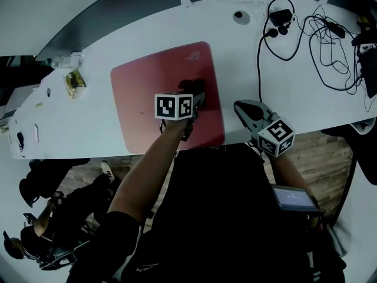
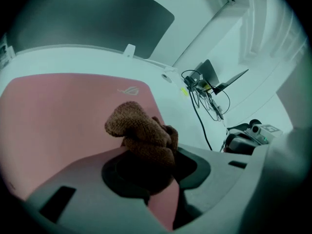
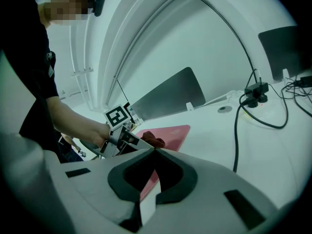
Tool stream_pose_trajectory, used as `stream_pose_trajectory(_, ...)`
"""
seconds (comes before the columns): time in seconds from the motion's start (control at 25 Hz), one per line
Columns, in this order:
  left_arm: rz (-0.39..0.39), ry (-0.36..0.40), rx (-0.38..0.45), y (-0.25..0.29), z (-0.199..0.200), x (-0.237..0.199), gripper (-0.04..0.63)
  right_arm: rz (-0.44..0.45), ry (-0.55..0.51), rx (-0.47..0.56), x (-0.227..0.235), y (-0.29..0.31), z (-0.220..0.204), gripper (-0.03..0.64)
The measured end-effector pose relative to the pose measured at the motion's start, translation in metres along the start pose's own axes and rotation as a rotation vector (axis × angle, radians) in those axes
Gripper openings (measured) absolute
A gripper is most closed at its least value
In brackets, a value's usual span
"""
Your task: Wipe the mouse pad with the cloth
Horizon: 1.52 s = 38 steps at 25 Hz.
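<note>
— Where's the cloth right now?

— I've got my left tongs [image 1: 196, 96] clenched on it. The brown cloth [image 2: 141, 133] is bunched up between them and sits on the red mouse pad [image 1: 147, 99], towards the pad's right edge.

— And your other side?

— My right tongs [image 3: 155, 151] are pressed together with nothing between them, over the near edge of the white worktop [image 1: 147, 40], just right of the pad. Black cables [image 1: 318, 46] lie farther back.
</note>
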<state>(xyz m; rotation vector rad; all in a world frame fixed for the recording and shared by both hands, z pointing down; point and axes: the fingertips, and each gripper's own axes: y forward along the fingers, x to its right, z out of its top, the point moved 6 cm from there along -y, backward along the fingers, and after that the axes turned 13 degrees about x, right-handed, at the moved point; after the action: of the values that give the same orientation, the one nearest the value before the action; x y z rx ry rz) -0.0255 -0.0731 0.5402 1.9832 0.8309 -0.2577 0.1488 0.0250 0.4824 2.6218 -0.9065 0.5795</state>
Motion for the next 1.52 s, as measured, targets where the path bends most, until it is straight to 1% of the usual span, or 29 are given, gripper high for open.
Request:
stream_pose_trajectory(0.12,-0.031,-0.022,0.002,0.012,0.001,0.017,0.138,0.008,0.004,0.000,0.008,-0.001,0.002,0.025)
stream_pose_trajectory(0.4,-0.075,0.002,-0.004,0.036,-0.002,0.051,0.137,0.024,0.002,-0.001,0.026,-0.003,0.007,0.024)
stream_pose_trajectory(0.48,-0.080,-0.002,0.003,0.041,-0.006,0.057,0.137,0.031,0.003,0.000,0.029,-0.002,0.008,0.024)
stream_pose_trajectory(0.64,-0.096,0.019,0.002,0.046,-0.010,0.063,0.137,0.042,0.010,-0.003,0.032,-0.001,0.007,0.025)
stream_pose_trajectory(0.72,-0.107,0.009,0.013,0.045,-0.008,0.063,0.137,0.045,0.014,0.002,0.033,0.001,0.008,0.024)
stream_pose_trajectory(0.88,-0.135,-0.015,0.075,0.039,0.005,0.064,0.137,0.042,0.024,0.017,0.035,0.000,0.013,0.024)
stream_pose_trajectory(1.0,-0.120,-0.004,0.099,0.040,0.017,0.058,0.137,0.034,0.042,0.036,0.036,-0.002,0.015,0.025)
stream_pose_trajectory(1.16,-0.099,0.001,0.112,0.046,0.030,0.048,0.137,0.032,0.055,0.048,0.034,-0.005,0.013,0.024)
stream_pose_trajectory(1.32,-0.086,-0.006,0.109,0.052,0.031,0.044,0.137,0.031,0.090,0.071,0.029,-0.006,0.014,0.024)
stream_pose_trajectory(1.52,-0.066,0.008,0.097,0.052,0.030,0.037,0.137,0.039,0.074,0.075,0.024,-0.002,0.018,0.025)
